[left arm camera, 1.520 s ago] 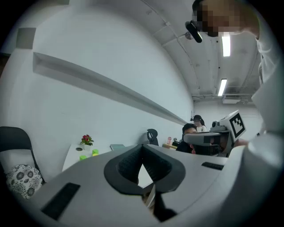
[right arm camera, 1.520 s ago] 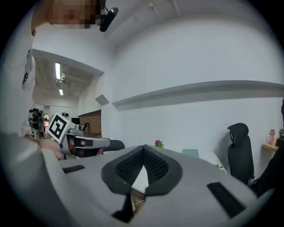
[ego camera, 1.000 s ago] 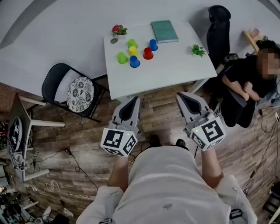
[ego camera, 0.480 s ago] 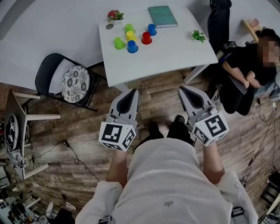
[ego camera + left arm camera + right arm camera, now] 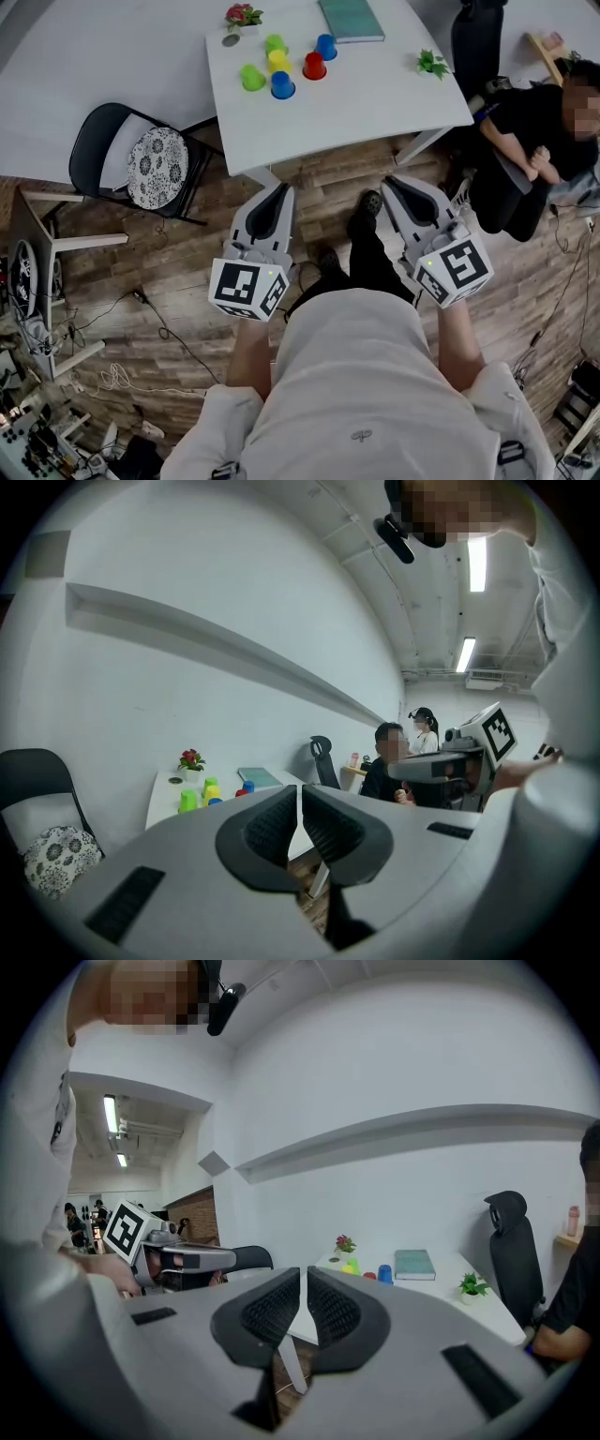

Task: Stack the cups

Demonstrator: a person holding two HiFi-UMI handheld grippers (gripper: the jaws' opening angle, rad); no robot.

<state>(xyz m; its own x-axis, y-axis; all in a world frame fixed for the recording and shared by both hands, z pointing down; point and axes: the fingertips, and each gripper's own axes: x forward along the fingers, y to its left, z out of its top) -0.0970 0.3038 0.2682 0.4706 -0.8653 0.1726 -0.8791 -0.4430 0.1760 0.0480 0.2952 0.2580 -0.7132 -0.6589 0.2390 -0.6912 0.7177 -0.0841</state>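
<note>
**Head view.** Six cups stand clustered at the far left of the table: two green, one yellow, two blue, one red. None is nested, and their insides can't be read. A book, a plant and a flower pot share the top. The near table edge is bare. Open floor lies between it and the left gripper and right gripper. A chair stands left, a seated person right.

**Left gripper view.** Jaws closed together, nothing between. The cups are small and well ahead.

**Right gripper view.** Jaws parting, a thin gap, empty.

**Against a second ago.** The table sits higher in frame with the cups arranged as before. One foot is now forward.
</note>
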